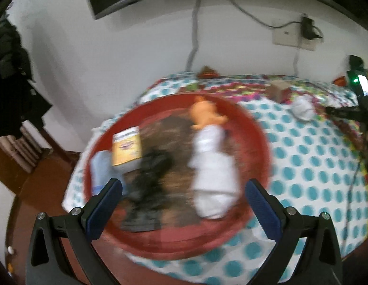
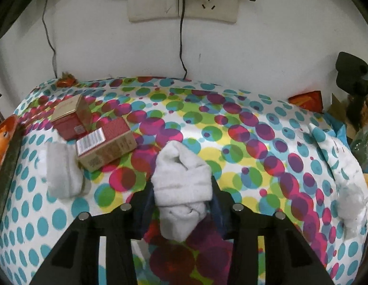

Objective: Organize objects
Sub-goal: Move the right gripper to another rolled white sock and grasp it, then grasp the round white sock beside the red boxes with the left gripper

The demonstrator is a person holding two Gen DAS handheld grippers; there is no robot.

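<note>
Counting two boxes [image 2: 98, 137], three white sock rolls [image 2: 181, 182].

A: What sits in the tray [image 1: 260, 142]?

B: In the left wrist view, a doll [image 1: 207, 116] lies along its right half, a small packet [image 1: 127, 147] at its left, and a dark blurred item [image 1: 150, 173] between them. The tray rests on the desk [image 1: 314, 166].

A: And beyond it?

B: To the right, from the right wrist view, two boxes [image 2: 105, 142] stand one behind the other, the nearer touching a flat sock [image 2: 61, 173] at its left. Right of them a rolled sock [image 2: 181, 182] sits between the right gripper [image 2: 182, 201] fingers. Wall sockets [image 2: 184, 2] hang behind.
</note>
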